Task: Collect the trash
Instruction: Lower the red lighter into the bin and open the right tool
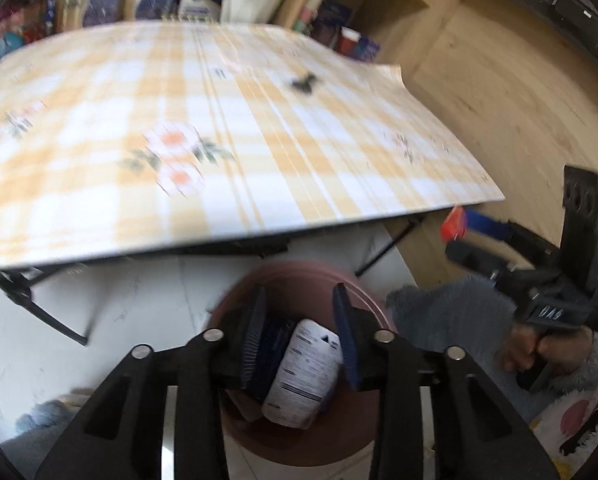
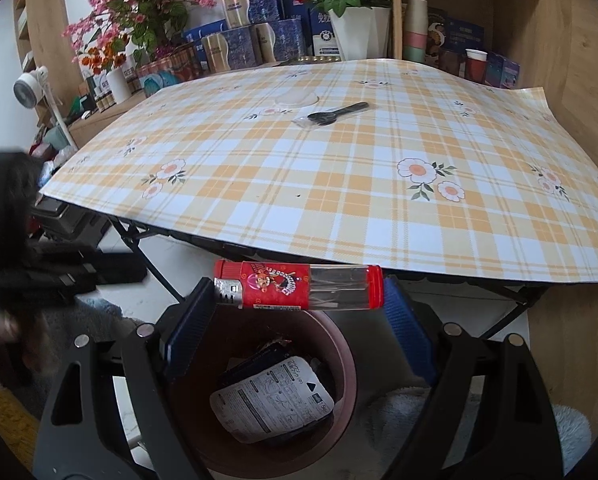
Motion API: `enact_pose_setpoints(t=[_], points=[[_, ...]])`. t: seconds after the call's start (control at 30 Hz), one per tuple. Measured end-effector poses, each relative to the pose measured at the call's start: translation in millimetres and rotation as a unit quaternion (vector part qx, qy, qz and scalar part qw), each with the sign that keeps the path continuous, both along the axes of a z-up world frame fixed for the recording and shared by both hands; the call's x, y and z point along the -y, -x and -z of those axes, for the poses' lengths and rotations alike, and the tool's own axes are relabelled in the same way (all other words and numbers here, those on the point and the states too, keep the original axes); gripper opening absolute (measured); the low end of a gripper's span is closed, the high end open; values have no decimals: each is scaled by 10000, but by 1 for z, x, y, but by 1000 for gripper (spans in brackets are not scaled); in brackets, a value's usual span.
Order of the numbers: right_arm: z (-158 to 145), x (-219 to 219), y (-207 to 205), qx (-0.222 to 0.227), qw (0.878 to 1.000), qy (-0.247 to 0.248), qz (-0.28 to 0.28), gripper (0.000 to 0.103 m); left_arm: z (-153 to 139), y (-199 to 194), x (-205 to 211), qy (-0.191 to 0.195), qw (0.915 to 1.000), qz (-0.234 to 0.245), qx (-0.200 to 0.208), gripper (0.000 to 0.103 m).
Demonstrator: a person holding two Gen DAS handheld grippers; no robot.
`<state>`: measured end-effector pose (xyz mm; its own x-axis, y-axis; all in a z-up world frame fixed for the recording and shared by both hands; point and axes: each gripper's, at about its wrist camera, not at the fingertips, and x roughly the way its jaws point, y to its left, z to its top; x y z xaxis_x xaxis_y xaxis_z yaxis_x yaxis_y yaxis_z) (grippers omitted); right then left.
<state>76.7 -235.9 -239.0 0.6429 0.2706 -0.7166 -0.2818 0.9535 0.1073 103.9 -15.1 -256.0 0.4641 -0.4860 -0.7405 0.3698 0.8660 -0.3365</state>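
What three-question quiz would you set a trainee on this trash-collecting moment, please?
1. True or false: the right gripper is shut on a red lighter.
2. Where does the white pouch lie? A: on the tablecloth. B: in the brown bin. C: on the shelf.
3. Fill in: a black wrapped ______ lies on the table.
Key: 1 true; 2 B; 3 utensil.

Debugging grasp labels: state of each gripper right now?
Left gripper: open, nothing held, above the bin with the white pouch lying inside.
Right gripper: closed end to end on the red lighter, over the bin.
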Motion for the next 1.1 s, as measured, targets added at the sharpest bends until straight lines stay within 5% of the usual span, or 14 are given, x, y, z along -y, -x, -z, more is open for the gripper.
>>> enact_pose_setpoints(t=[0.23,0.47,0.87,1.1], points=[[6,-19,2,-65,9989,366,-284,83,-46,30,-35,-304,9956,-304,836,62],[17,-52,-5,-178,9965,534,-624,83,-49,51,-51,-308,9908,-689,1121,85],[35,-100,-16,-348,9939,498,-917,84,-43,56,-77,-141,9865,-1219,1081,91],[-16,-78,0,791,9946,413,-530,89,-41,55,-84,-60,9848,-1425,991,91]])
